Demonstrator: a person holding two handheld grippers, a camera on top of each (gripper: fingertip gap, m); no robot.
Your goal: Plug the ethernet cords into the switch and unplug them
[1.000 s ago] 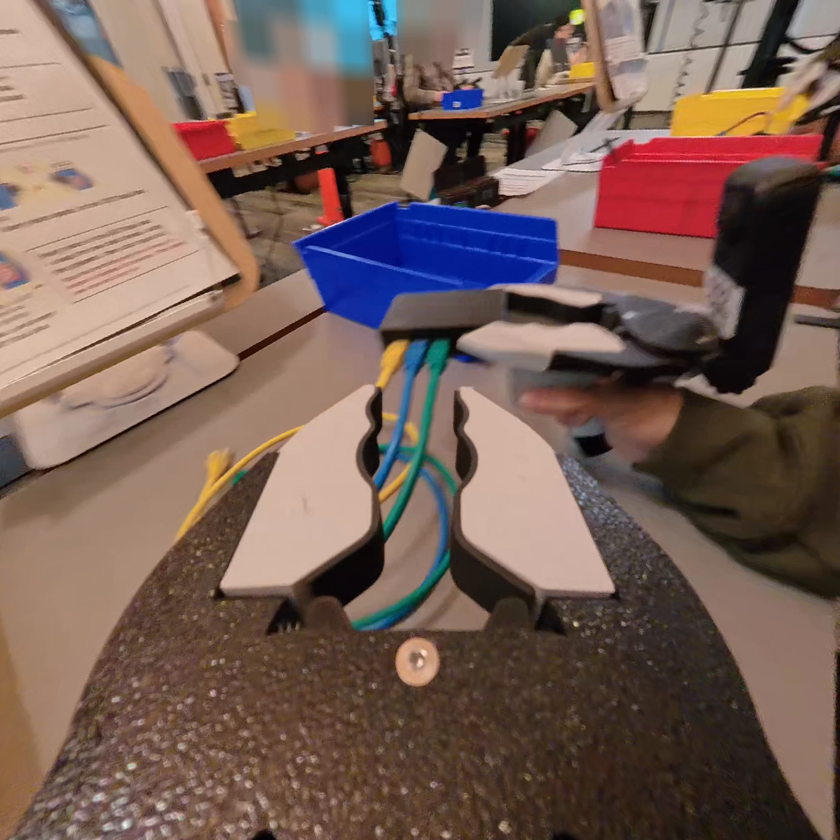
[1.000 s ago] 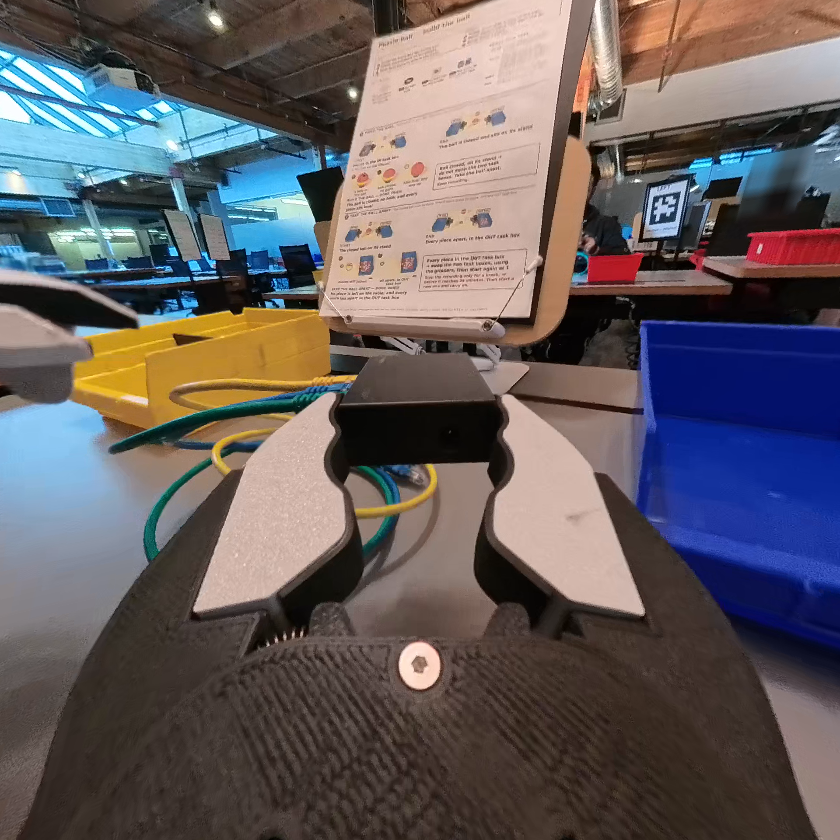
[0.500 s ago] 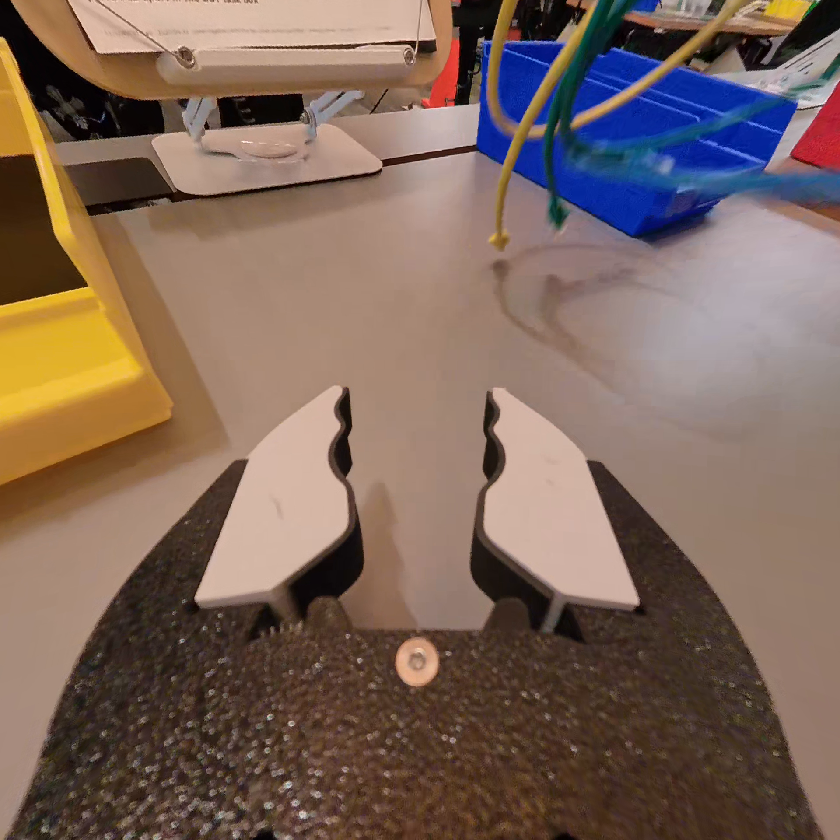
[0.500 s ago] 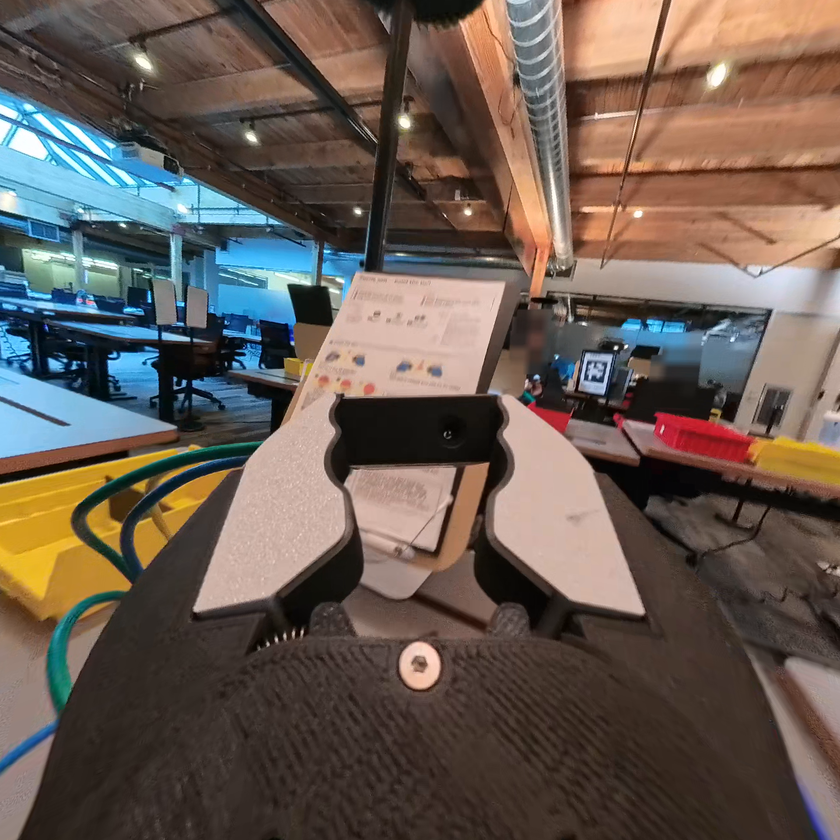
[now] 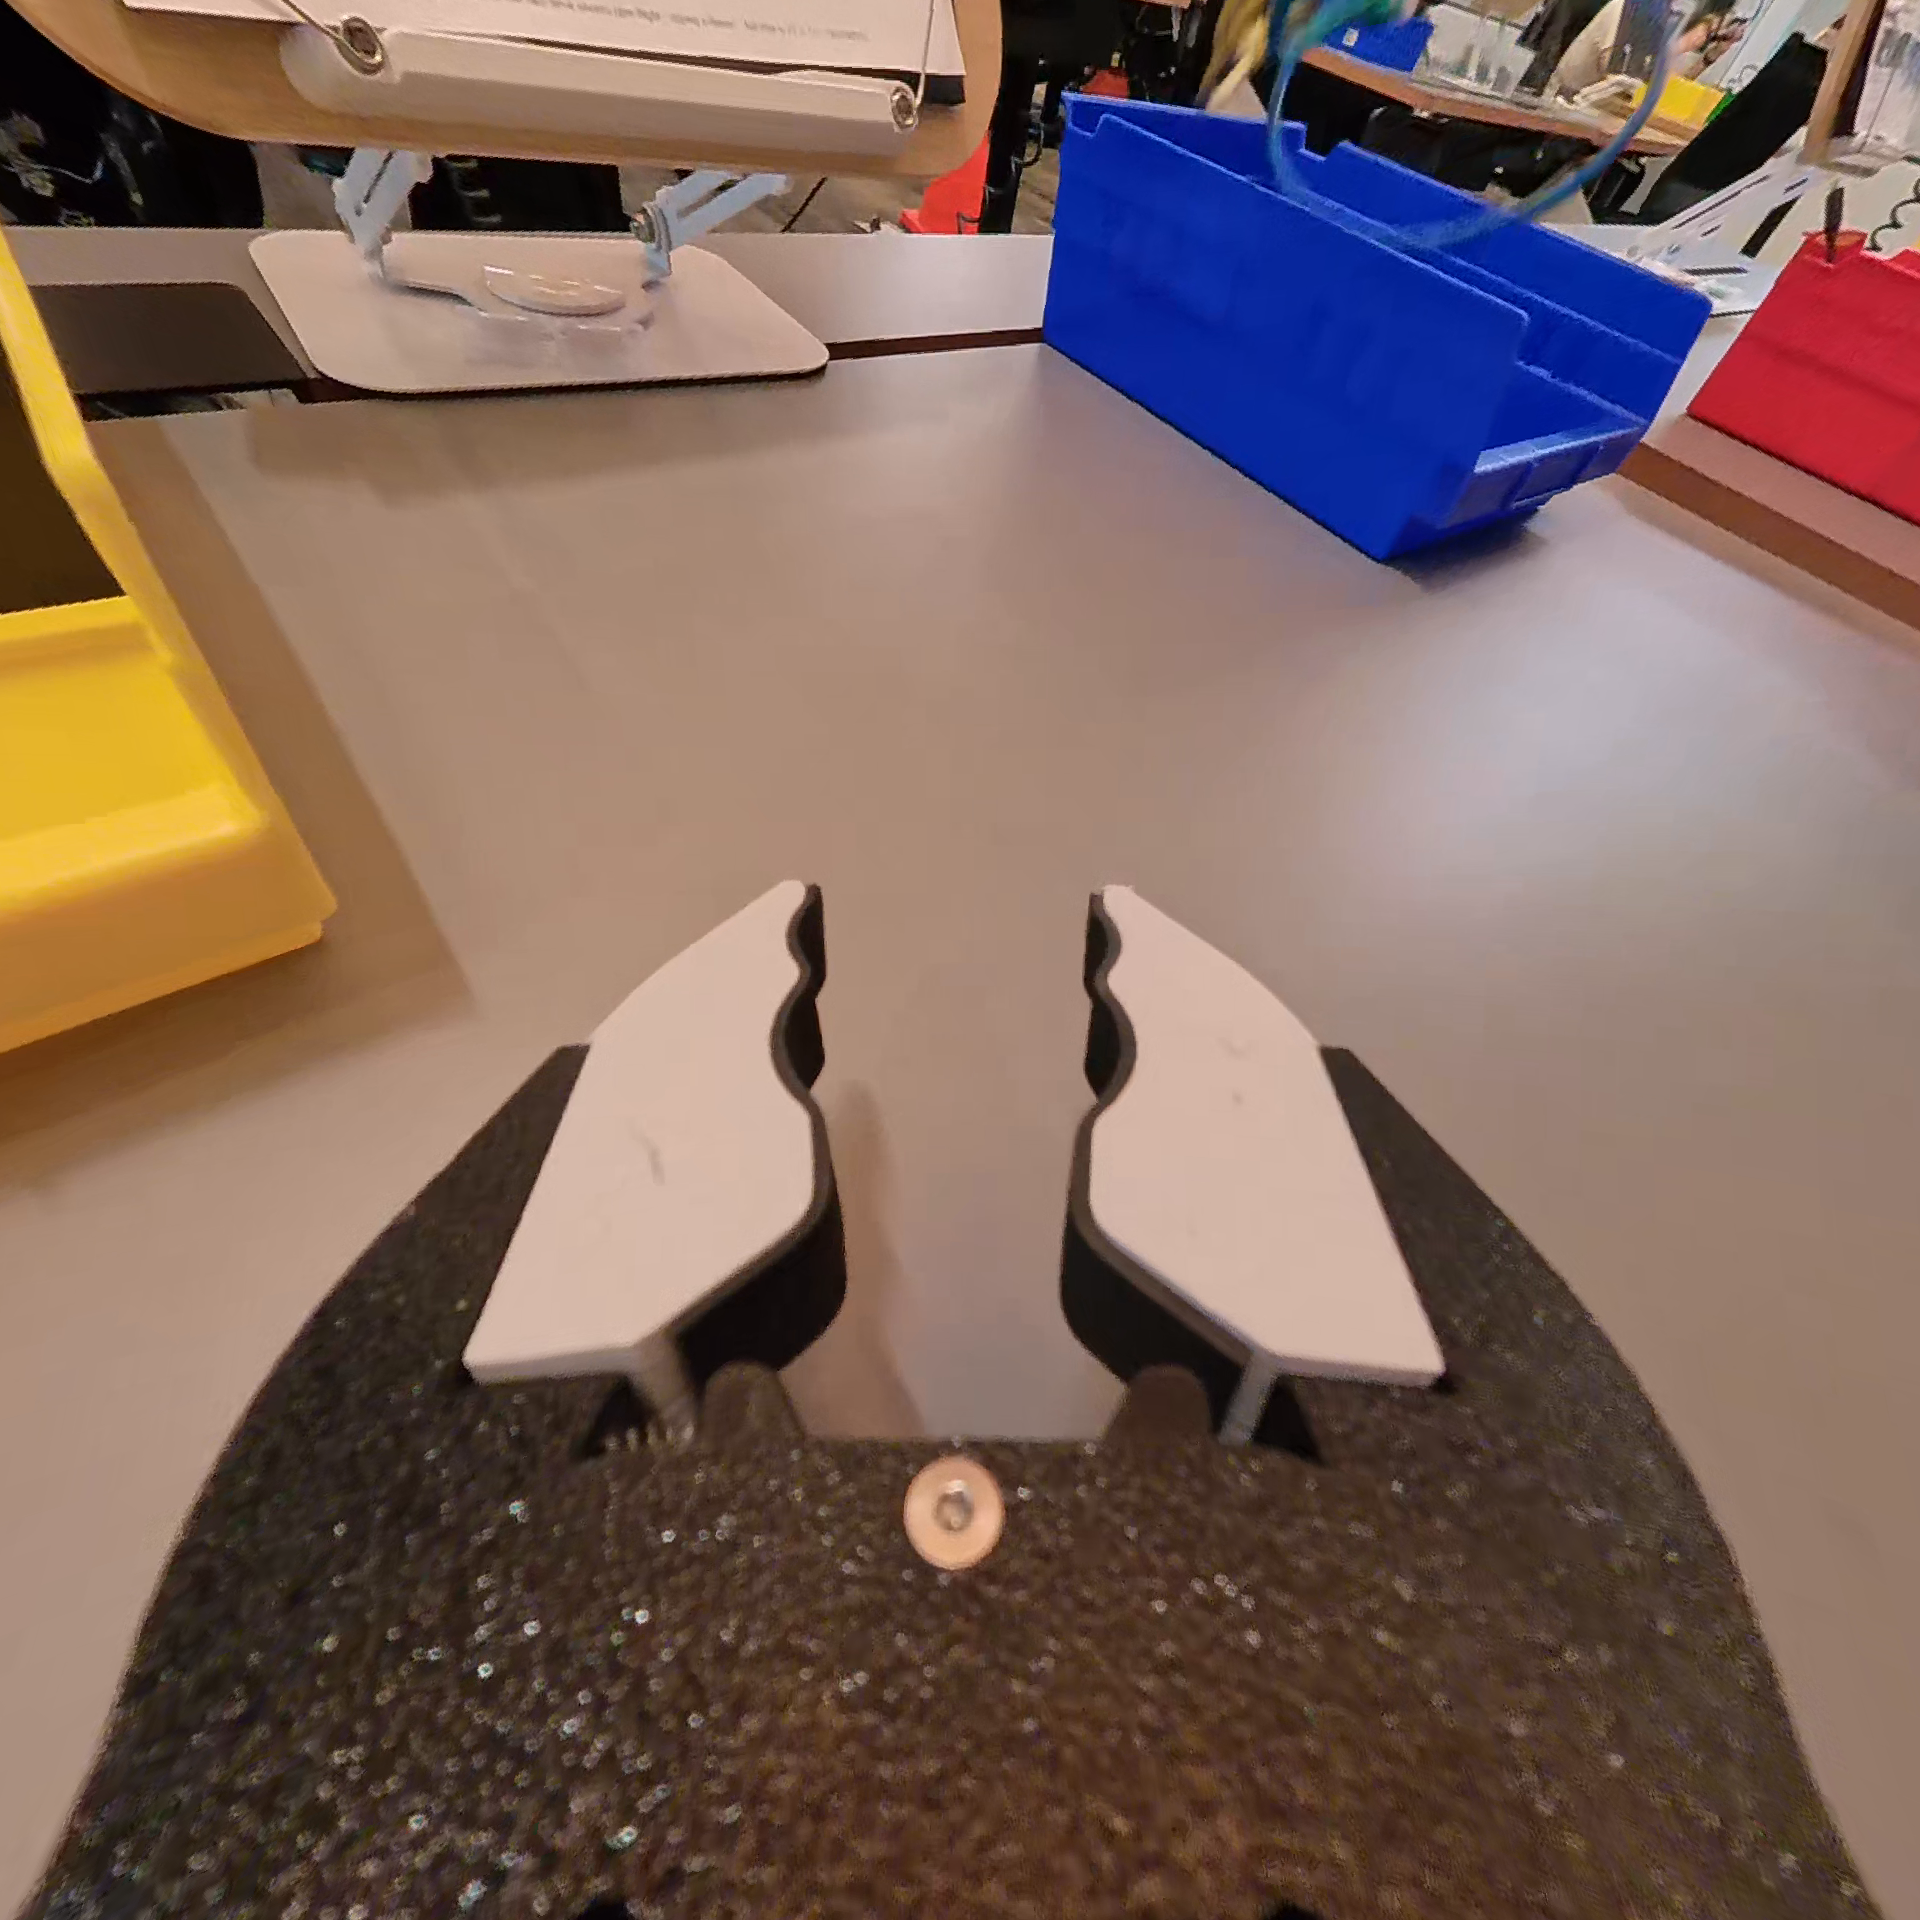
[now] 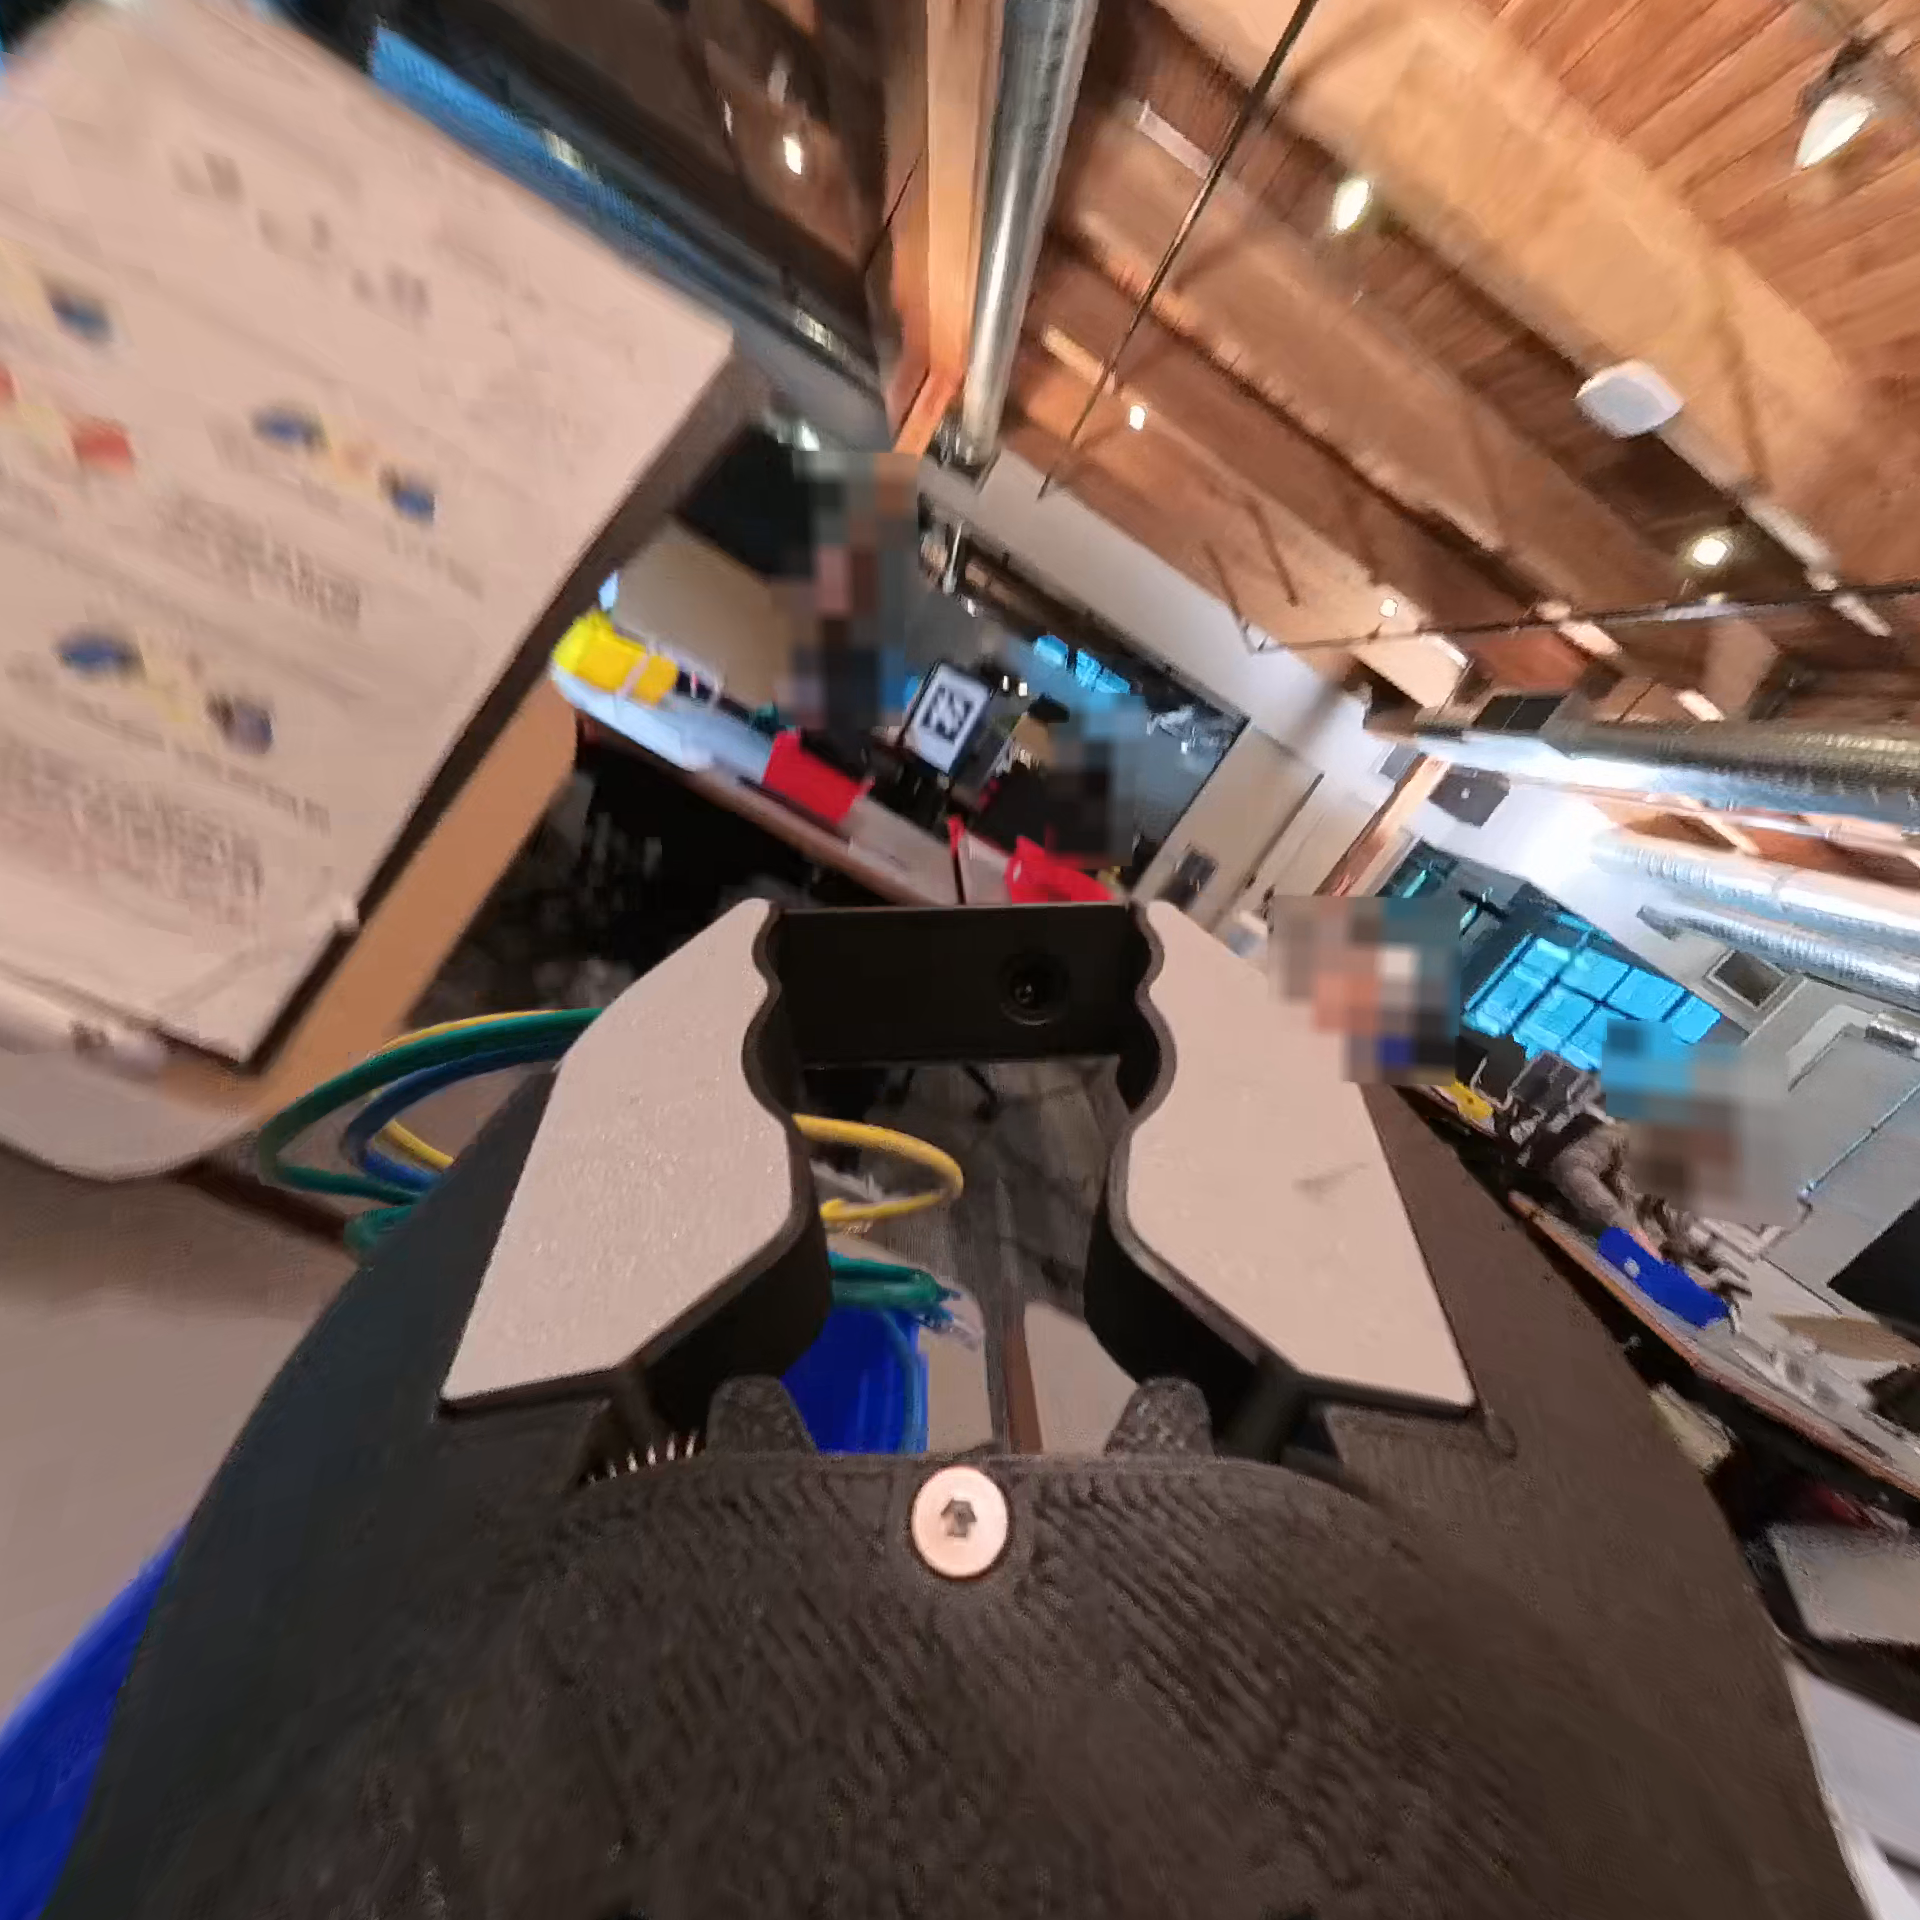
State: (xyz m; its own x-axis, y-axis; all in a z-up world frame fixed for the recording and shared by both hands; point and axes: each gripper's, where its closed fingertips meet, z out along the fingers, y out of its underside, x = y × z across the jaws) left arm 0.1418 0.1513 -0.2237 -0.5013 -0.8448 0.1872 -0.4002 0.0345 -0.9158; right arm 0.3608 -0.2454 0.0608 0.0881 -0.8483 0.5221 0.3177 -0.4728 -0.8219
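Note:
My right gripper [image 6: 954, 971] is shut on the black switch [image 6: 951, 982] and holds it high in the air, tilted, above the blue bin [image 6: 862, 1377]. Green [image 6: 416, 1060], blue and yellow [image 6: 894, 1143] ethernet cords hang from the switch in loops. In the left wrist view the cords [image 5: 1382, 156] show blurred at the top, hanging over the blue bin [image 5: 1330, 343]. My left gripper [image 5: 951, 904] is open and empty, low over the bare grey table [image 5: 935, 644].
A yellow bin [image 5: 114, 831] stands at the left of the table. An instruction sheet on a wooden stand [image 5: 540, 301] is at the back. A red bin [image 5: 1829, 374] sits at the far right. Other tables and people are far behind. My right fingertips sit around 55 cm from my left ones.
My right gripper lifted the switch with its cords off the table and carried it over the blue bin. My left gripper swung away from the cords to the bare table and stays open.

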